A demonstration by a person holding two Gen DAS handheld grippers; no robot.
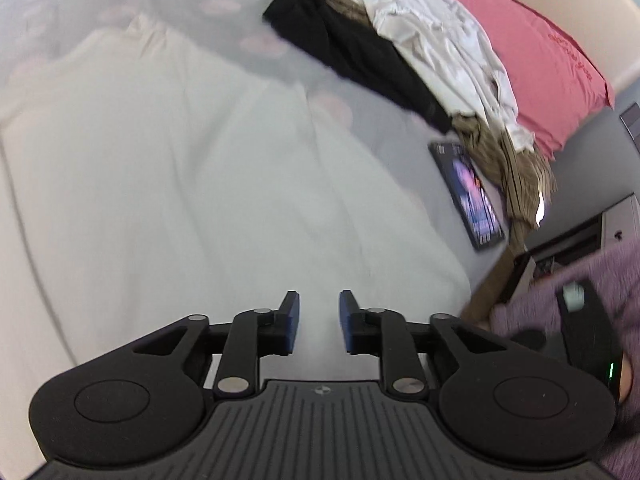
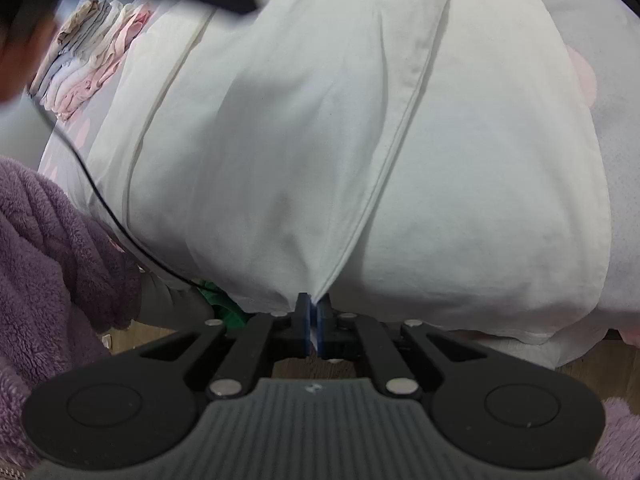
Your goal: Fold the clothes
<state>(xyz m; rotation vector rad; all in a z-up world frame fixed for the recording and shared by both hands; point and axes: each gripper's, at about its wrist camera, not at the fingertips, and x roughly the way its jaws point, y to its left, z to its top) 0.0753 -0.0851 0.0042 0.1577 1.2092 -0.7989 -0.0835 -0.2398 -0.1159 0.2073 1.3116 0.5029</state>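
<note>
Lying spread across the bed [image 1: 224, 4], the white garment [image 2: 320, 140] has its near seam edge pinched between the closed fingers of the right gripper [image 2: 314, 320] at six o'clock; the left gripper [image 1: 319, 322] hangs above the cloth, fingers apart and holding nothing; toward one o'clock sit a pile of unfolded clothes [image 1: 400, 48], a pink pillow [image 1: 540, 60] and a tablet [image 1: 468, 192]; folded clothes [image 2: 92, 56] are stacked at ten o'clock in the right view.

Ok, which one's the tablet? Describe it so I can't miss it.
Start at the pink pillow on the bed's far side, then follow the heap of unfolded clothes down. The tablet lies at its lower end: the only flat, dark, lit rectangle there.
</note>
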